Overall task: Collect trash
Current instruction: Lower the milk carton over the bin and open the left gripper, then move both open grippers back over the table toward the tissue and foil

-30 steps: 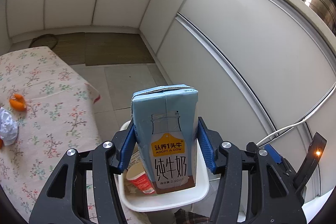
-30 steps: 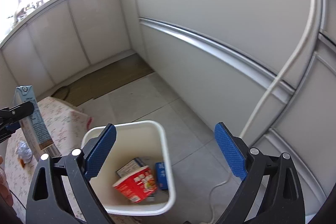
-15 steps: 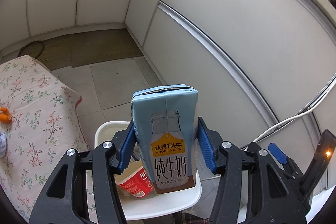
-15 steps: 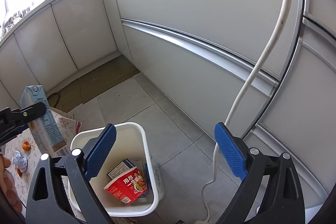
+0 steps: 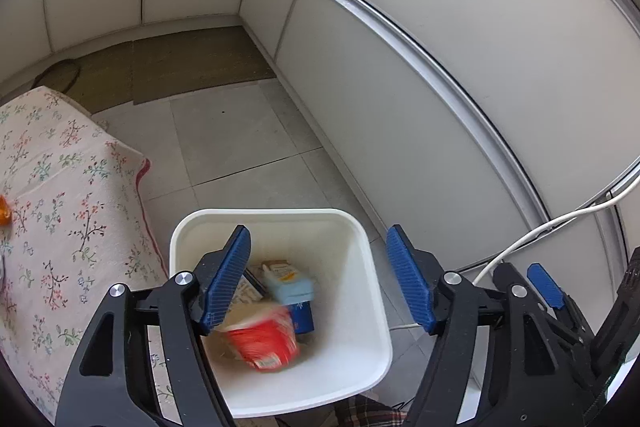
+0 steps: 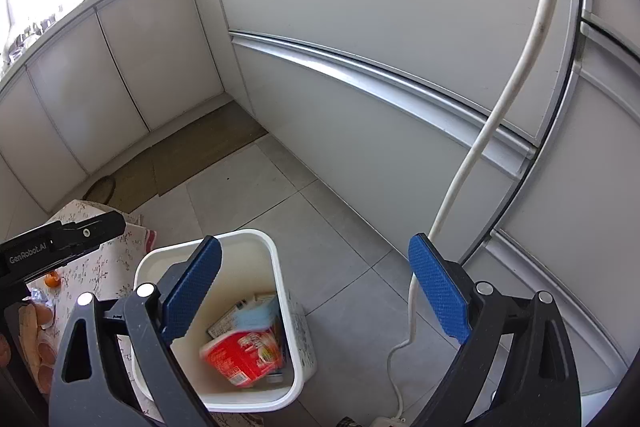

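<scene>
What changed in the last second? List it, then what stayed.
The left claw opened and let go of the milk carton, which dropped into the white bin and now lies beside the red noodle cup. The right claw stayed open and empty above the bin; the floral cloth is unchanged.

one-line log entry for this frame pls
phase: drop | left gripper: open, over bin | carton: in bin, above red cup | right gripper: open, empty
</scene>
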Available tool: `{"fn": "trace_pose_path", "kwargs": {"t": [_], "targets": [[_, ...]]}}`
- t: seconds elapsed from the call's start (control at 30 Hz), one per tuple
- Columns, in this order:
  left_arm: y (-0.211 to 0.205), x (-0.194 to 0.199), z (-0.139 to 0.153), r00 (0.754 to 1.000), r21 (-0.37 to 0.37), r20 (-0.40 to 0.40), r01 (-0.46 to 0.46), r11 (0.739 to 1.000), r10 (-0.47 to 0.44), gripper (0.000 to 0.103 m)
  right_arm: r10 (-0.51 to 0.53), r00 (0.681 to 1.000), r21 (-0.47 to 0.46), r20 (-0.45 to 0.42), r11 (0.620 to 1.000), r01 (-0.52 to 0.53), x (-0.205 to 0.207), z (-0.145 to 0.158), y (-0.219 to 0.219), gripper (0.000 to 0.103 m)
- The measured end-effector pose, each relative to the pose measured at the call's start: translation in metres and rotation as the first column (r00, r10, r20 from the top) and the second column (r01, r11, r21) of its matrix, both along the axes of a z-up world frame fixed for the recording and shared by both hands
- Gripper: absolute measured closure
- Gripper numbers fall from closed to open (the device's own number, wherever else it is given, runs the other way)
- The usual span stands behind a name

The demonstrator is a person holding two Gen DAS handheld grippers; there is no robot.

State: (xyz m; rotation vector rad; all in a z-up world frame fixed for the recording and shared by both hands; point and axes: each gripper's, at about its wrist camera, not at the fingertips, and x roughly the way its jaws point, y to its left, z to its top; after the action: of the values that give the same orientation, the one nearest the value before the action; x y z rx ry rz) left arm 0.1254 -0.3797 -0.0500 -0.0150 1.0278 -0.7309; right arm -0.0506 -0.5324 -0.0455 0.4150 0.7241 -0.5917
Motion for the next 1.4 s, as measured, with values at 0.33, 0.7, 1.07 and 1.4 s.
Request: {"fn": "trace_pose_path", "kwargs": {"t": [0.33,0.7,1.07,1.4], "targets": [[0.013,0.002,-0.005,0.998,0.045,0.03,-0.048,0.998,0.046,0.027,0.034,0.999,-0.008,-0.016,0.999,-0.034,0.011,-0.002,0.01,0.008],[0.047,0.005,-0.003,0.983,0.099,0.096,-0.169,0.981,0.16,0.016,0.063,0.997,-0.077,-0.037,0.995,-0.065,0.039,-0.006,0.039,0.007],[0.107,0.022,-0.012,0.954,0.143,0.097,-0.295,0.945,0.284,0.015,0.114,0.993,-0.144,-0.016,0.983,-0.115,0.076,0.0,0.084,0.007],[0.184,0.047,-0.018,0.908,0.161,0.09,-0.418,0.894,0.408,0.016,0.224,0.974,-0.194,-0.01,0.956,-0.222,0.123,0.004,0.144,0.007]]}}
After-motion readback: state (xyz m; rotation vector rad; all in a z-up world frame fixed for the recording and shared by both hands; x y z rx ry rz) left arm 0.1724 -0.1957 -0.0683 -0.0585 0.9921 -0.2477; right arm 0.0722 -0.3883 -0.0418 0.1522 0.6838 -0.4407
